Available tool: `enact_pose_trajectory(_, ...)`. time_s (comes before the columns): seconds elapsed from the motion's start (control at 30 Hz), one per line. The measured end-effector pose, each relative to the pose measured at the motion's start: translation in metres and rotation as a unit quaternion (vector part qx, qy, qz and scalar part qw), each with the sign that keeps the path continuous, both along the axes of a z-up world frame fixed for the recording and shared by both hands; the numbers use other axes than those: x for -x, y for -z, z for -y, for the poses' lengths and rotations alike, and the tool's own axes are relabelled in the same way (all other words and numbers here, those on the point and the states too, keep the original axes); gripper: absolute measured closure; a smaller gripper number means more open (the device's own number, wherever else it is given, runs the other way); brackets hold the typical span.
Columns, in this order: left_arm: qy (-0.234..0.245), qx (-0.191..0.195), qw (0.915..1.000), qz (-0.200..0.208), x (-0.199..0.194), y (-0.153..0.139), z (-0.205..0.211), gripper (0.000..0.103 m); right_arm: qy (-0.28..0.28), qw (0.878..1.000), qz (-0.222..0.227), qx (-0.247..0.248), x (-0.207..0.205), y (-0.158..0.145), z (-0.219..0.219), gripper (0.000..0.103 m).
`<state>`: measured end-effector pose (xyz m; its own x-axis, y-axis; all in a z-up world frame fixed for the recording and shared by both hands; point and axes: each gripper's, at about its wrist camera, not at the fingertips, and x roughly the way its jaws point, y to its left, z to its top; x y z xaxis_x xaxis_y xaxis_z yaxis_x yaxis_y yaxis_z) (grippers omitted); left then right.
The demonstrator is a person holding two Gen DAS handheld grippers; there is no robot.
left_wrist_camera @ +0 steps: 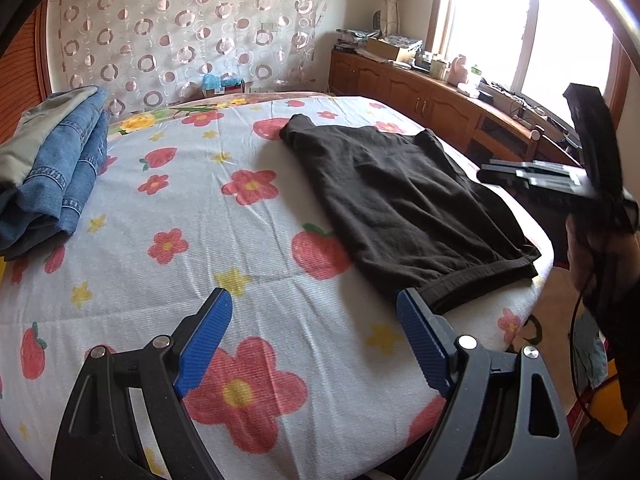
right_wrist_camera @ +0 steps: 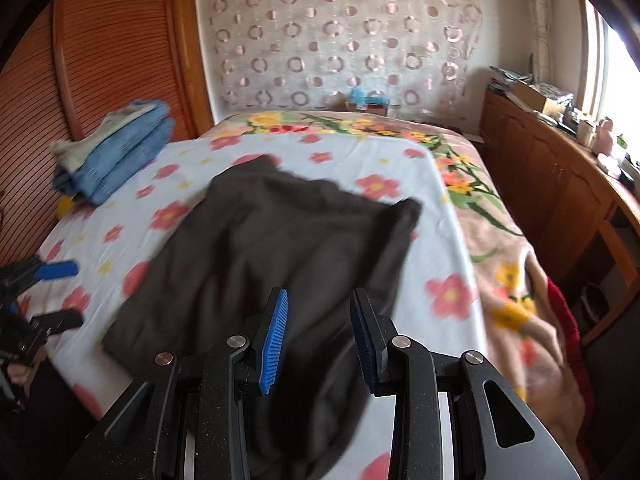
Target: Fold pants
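Observation:
Dark brown pants [left_wrist_camera: 404, 208] lie folded flat on the flowered bed sheet [left_wrist_camera: 224, 232]; they also show in the right wrist view [right_wrist_camera: 256, 264], blurred. My left gripper [left_wrist_camera: 316, 304] is open and empty, low over the sheet, with its right finger just beside the pants' near hem. My right gripper [right_wrist_camera: 318, 312] is open and empty, hovering above the near part of the pants. The right gripper also shows at the right edge of the left wrist view [left_wrist_camera: 532, 178]. The left gripper shows at the left edge of the right wrist view [right_wrist_camera: 56, 294].
A stack of folded blue jeans and a grey garment [left_wrist_camera: 60, 164] lies at the bed's far left [right_wrist_camera: 116, 156]. A wooden cabinet [left_wrist_camera: 424, 92] with clutter runs under the window on the right. A floral blanket [right_wrist_camera: 504, 240] covers the bed's right side.

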<state>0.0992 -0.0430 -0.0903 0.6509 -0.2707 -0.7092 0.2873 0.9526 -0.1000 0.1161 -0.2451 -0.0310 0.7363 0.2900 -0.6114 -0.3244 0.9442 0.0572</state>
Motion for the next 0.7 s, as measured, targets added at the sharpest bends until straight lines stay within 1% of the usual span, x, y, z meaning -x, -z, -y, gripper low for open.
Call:
enact_pose_trajectory(0.1, 0.003, -0.001, 1.0000, -0.001, 0.000, 0.001, 0.003, 0.018, -0.007, 1.000, -0.010, -0.011, 0.011, 0.009, 0.002, 0.067)
enact_pose_trajectory(0.2, 0.004, -0.002, 1.0000, -0.003, 0.001, 0.002, 0.005, 0.018, -0.007, 1.000, -0.011, -0.003, 0.014, 0.015, 0.005, 0.067)
enact_pose_trajectory(0.3, 0.005, -0.003, 1.0000, -0.004, 0.001, 0.003, 0.006, 0.018, -0.006, 1.000, -0.020, -0.006, 0.016, 0.022, 0.010, 0.067)
enact_pose_trajectory(0.4, 0.005, -0.002, 1.0000, -0.005, 0.001, 0.003, 0.006, 0.018, 0.001, 1.000, -0.024, 0.002, 0.021, 0.023, 0.011, 0.067)
enact_pose_trajectory(0.47, 0.005, -0.002, 1.0000, -0.005, 0.001, 0.004, 0.007, 0.018, 0.002, 1.000, -0.029, -0.007, 0.022, 0.027, 0.017, 0.067)
enact_pose_trajectory(0.53, 0.007, -0.001, 1.0000, -0.006, 0.001, 0.004, 0.008, 0.018, 0.002, 1.000, -0.023, -0.012, 0.025, 0.027, 0.019, 0.067)
enact_pose_trajectory(0.6, 0.014, 0.009, 0.9998, -0.005, 0.002, 0.003, 0.008, 0.018, 0.000, 1.000, -0.019, -0.016, 0.029, 0.029, 0.023, 0.063)
enact_pose_trajectory(0.63, 0.019, 0.014, 0.9997, -0.004, 0.002, 0.002, 0.010, 0.018, -0.002, 1.000, -0.016, -0.018, 0.032, 0.031, 0.024, 0.059)
enact_pose_trajectory(0.7, 0.029, 0.018, 0.9994, -0.003, 0.002, 0.000, 0.013, 0.019, -0.005, 1.000, -0.012, -0.009, 0.038, 0.032, 0.021, 0.057)
